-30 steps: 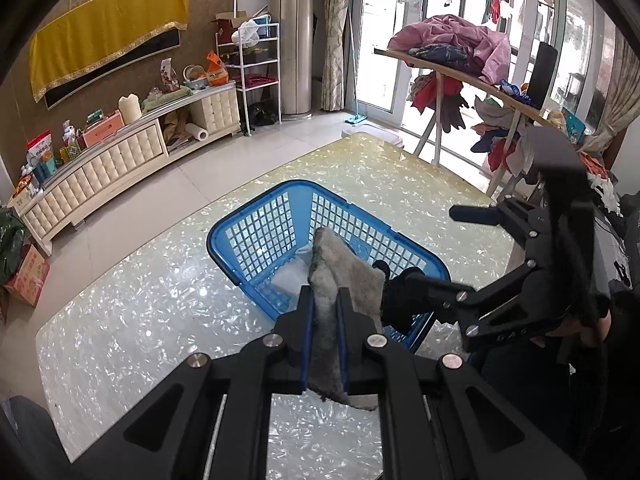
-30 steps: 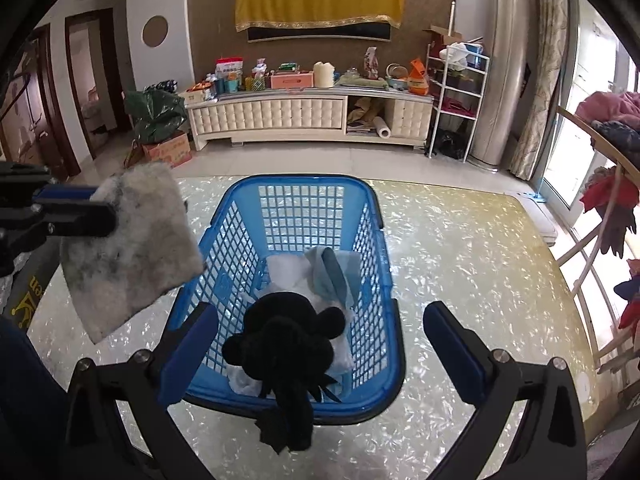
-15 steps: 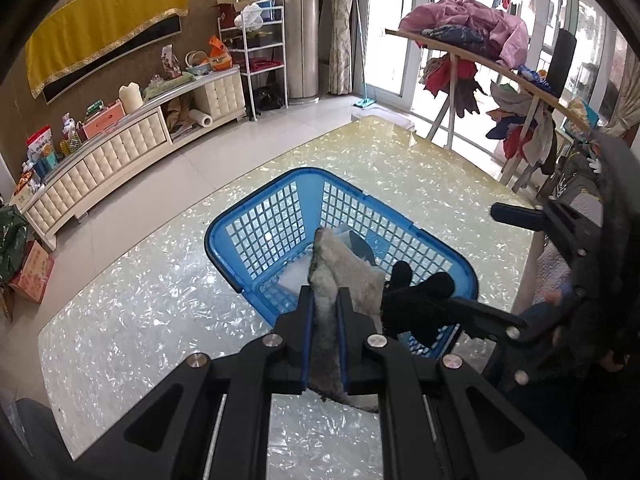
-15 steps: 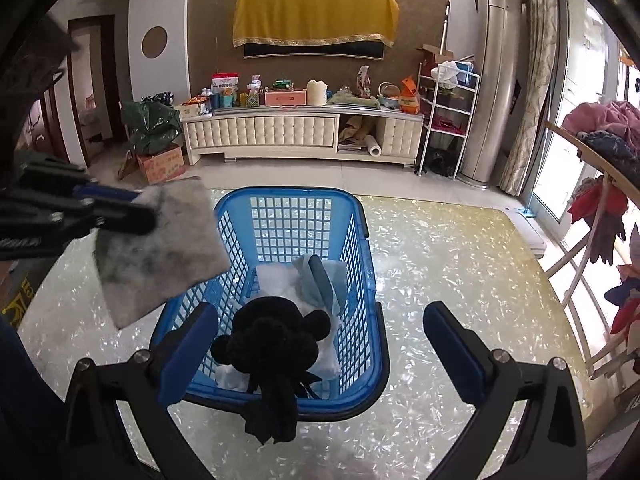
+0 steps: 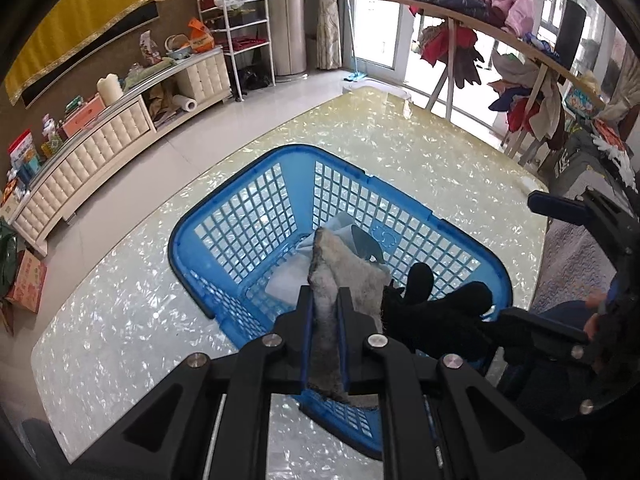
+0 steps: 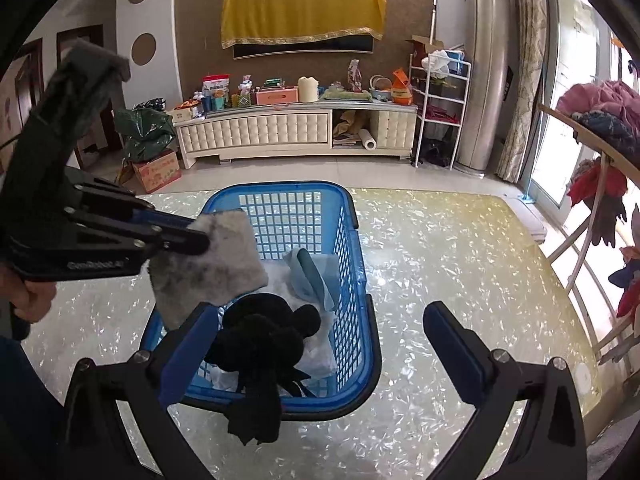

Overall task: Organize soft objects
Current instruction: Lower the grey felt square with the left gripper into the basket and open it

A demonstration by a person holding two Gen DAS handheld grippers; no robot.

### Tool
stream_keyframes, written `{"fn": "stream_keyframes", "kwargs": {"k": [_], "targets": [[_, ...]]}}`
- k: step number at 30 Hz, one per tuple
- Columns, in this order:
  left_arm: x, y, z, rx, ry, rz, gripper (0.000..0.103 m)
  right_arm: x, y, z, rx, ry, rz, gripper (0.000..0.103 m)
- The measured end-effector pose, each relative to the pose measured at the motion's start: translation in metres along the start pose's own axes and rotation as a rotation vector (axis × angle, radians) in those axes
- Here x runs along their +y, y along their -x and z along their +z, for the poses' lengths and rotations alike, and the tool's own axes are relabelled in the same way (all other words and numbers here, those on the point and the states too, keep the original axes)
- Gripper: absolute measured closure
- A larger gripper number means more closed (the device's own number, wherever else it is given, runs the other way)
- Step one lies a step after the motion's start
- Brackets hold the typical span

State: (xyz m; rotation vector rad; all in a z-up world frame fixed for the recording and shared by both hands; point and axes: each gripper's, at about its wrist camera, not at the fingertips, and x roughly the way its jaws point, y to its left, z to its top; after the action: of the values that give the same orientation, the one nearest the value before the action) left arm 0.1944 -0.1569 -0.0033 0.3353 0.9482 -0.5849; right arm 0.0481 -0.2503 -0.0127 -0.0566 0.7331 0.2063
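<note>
Left claw, lower centre of its frame, is clamped on a grey fuzzy cloth held above the blue laundry basket on the pearly tabletop. Right claw stands wide apart, a black plush toy draped against its left finger over the basket's near rim. Since the earlier frame, the cloth has moved in over the basket.
</note>
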Motion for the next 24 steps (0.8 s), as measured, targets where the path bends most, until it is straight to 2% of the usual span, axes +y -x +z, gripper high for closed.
{"fn": "stream_keyframes", "kwargs": {"k": [8,16,24], "targets": [[0.005,-0.017,0.001,0.036,-0.045,-0.018,0.093,-0.012,-0.003,-0.001,0.025,-0.057,0.009,0.0],[0.011,-0.027,-0.004,0.05,-0.062,0.003,0.093,-0.016,-0.013,0.0,0.081,-0.07,-0.036,0.0],[0.009,-0.042,-0.001,0.066,-0.091,0.029,0.093,-0.022,-0.015,-0.001,0.11,-0.089,-0.037,0.0]]}}
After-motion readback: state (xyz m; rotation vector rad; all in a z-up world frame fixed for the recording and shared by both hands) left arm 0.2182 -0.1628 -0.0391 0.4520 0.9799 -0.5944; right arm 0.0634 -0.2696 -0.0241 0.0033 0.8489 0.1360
